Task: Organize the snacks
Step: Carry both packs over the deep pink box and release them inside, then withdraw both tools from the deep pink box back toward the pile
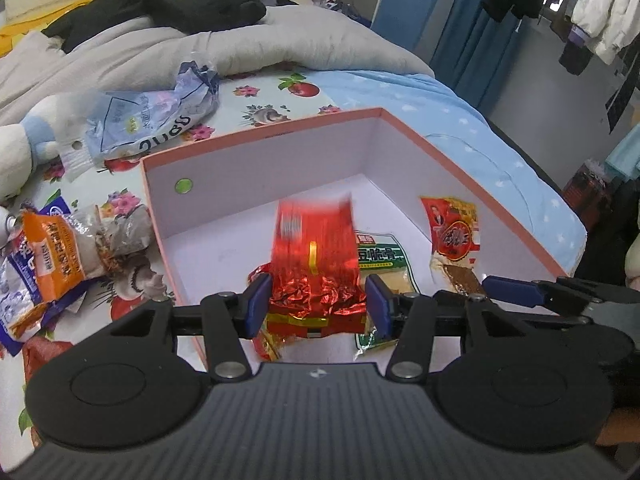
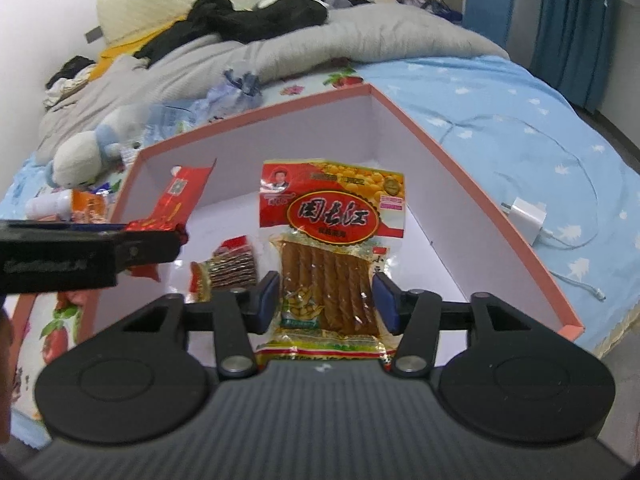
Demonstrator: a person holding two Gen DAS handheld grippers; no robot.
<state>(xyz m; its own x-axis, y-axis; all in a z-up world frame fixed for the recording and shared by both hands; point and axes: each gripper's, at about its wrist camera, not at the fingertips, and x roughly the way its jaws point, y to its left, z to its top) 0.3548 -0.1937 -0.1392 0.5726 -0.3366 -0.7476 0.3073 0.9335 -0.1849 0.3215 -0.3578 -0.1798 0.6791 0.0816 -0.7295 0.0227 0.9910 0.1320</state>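
A pink-rimmed white box (image 1: pixel 260 128) lies open on the bed. My left gripper (image 1: pixel 318 304) is shut on a crinkled red foil packet (image 1: pixel 314 248) and holds it over the box's near left part. A green-labelled snack pack (image 1: pixel 382 258) lies on the box floor. My right gripper (image 2: pixel 326 300) is shut on a red and yellow pack of brown tofu sticks (image 2: pixel 330 248) and holds it upright over the box (image 2: pixel 460 148). The left gripper's finger with the red foil packet (image 2: pixel 172 204) shows at the left of the right wrist view. A small red pack (image 2: pixel 230 268) lies in the box.
Loose snack bags (image 1: pixel 52 252) and a blue-white bag (image 1: pixel 148 116) lie on the floral sheet left of the box. A plush toy (image 2: pixel 84 156) sits behind them. A white charger with cable (image 2: pixel 528 216) lies on the blue sheet to the right. A grey duvet (image 1: pixel 224 44) is behind.
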